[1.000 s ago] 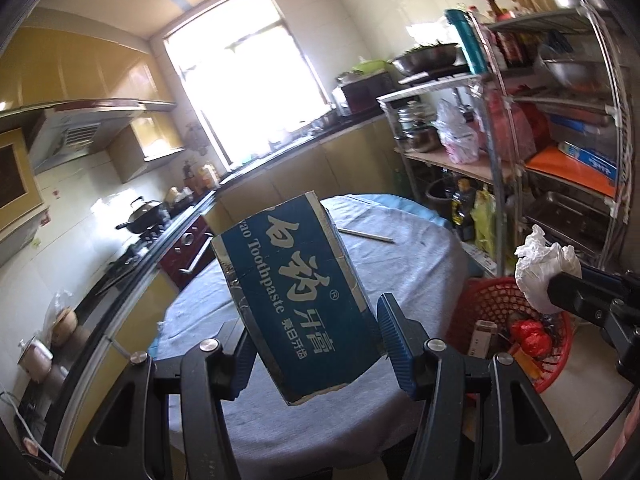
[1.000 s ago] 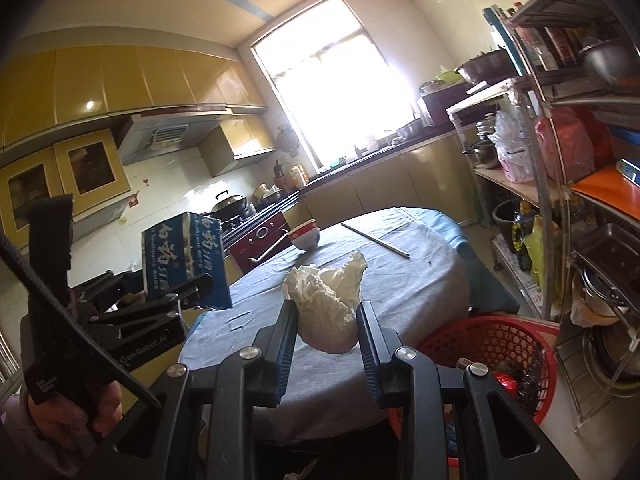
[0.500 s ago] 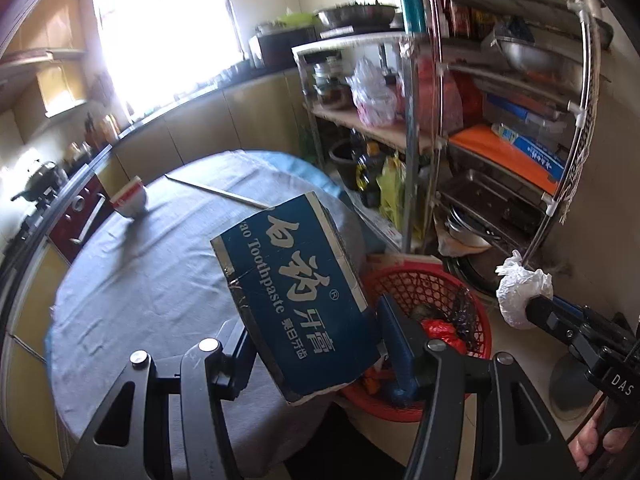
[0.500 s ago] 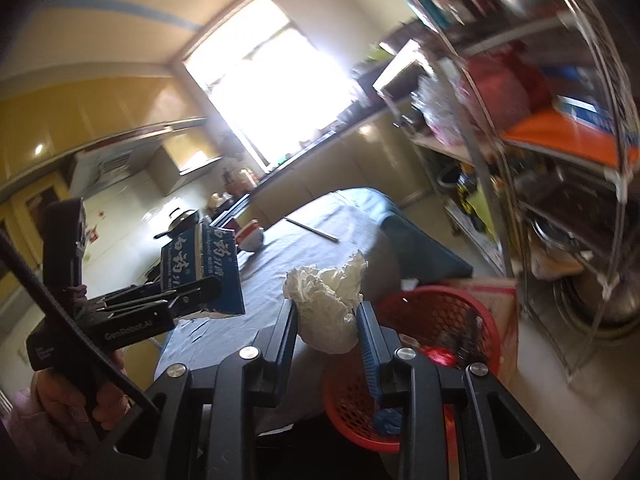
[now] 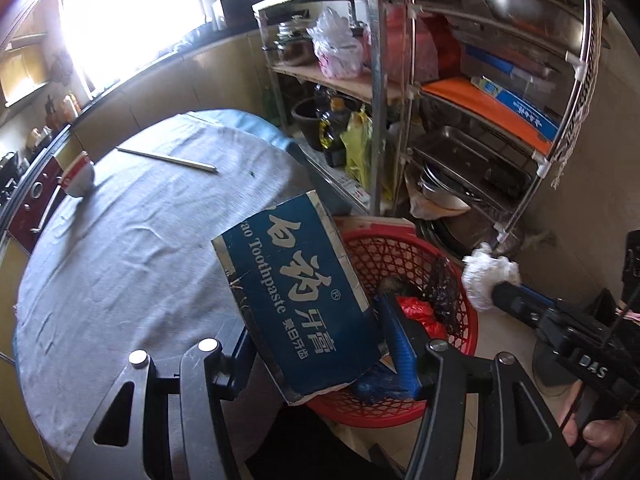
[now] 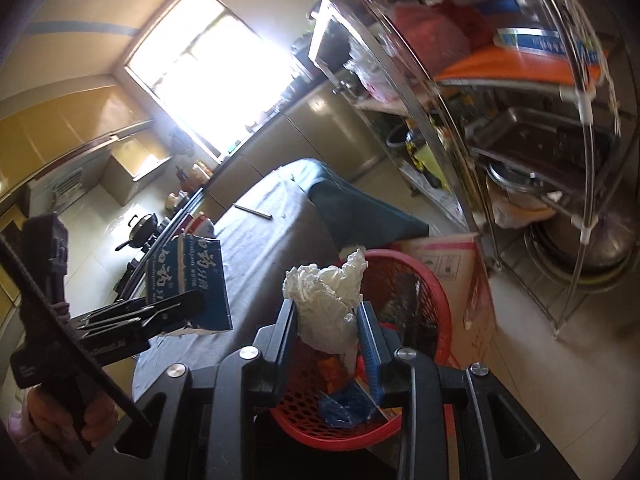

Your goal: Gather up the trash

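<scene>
While its jaws were opening, the left gripper (image 5: 316, 344) held a flat cardboard box (image 5: 296, 300). The right gripper (image 6: 328, 332) pinched crumpled tissue (image 6: 326, 300) above a red mesh basket (image 6: 436, 300).

We observe the right gripper (image 6: 326, 330) clamped on a crumpled white tissue (image 6: 326, 304), held above the red basket (image 6: 434, 300) on the floor. At left, the left gripper (image 6: 180, 312), its jaws opening, carries a blue toothpaste box (image 6: 188, 280) over the grey-clothed table (image 6: 272, 248).

Black left tool (image 5: 316, 344); blue ribbed pads (image 5: 396, 340); silver screws (image 5: 437, 345); 2 fingers.
</scene>
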{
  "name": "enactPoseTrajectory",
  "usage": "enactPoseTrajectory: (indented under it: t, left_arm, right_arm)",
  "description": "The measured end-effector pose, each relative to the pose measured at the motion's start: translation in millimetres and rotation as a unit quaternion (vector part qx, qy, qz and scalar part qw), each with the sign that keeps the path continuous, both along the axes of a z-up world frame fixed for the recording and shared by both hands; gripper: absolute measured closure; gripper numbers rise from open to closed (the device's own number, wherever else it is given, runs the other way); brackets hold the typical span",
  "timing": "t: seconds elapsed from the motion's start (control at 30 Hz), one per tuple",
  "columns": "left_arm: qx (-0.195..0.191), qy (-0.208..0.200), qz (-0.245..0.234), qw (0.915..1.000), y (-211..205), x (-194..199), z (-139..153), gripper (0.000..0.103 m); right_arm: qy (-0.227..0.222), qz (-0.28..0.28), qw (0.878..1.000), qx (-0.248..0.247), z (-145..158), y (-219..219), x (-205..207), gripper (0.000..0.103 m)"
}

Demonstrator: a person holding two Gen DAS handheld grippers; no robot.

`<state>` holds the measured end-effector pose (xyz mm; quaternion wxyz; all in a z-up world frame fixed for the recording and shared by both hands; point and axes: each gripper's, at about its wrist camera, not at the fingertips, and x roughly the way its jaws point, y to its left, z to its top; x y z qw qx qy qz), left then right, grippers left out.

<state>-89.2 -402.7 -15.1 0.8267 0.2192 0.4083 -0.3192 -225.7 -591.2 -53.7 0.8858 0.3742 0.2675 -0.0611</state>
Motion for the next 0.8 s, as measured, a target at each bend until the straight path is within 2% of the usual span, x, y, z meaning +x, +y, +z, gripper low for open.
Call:
enactPoseTrajectory:
  t: [0.1,0.2,0.23,0.27,0.3,0.33,0.43,0.53,0.67,0.8]
  left_arm:
    - [0.003,0.016,-0.012,0.9998,-5,0,-11,0.041]
    - [0.009,0.017,-0.015,0.9997,-6,0,-18,0.035]
    - [0.010,0.016,-0.014,0.9997,-4,2,-19,0.034]
    - [0.013,0.015,-0.012,0.9997,-3,3,-20,0.034]
    - [0.016,0.013,-0.010,0.9997,0,5,-21,0.034]
    - [0.018,0.011,-0.009,0.9997,3,7,-21,0.034]
    - [0.020,0.001,0.000,0.9998,20,19,-18,0.034]
    - [0.013,-0.002,0.033,0.9994,45,39,-8,0.034]
    - [0.006,-0.058,0.089,0.9943,93,59,23,0.034]
    - [-0.004,-0.107,0.151,0.9826,150,73,50,0.031]
  right_arm:
    - [0.005,-0.002,1.000,0.010,-11,-2,8,0.070]
    - [-0.004,-0.001,1.000,0.026,-19,-6,19,0.068]
    - [-0.004,-0.006,0.999,0.035,-23,-8,24,0.061]
    - [-0.005,-0.009,0.999,0.046,-27,-11,27,0.047]
    - [-0.009,-0.009,0.998,0.055,-29,-12,29,0.038]
    - [-0.014,-0.011,0.998,0.059,-30,-13,31,0.036]
    - [-0.019,-0.010,0.999,0.049,-24,-15,37,0.036]
    - [-0.029,-0.010,0.999,0.022,-7,-13,42,0.036]
    - [-0.042,0.005,0.999,0.003,22,1,61,0.036]
    - [-0.041,0.046,0.998,-0.022,47,41,97,0.037]
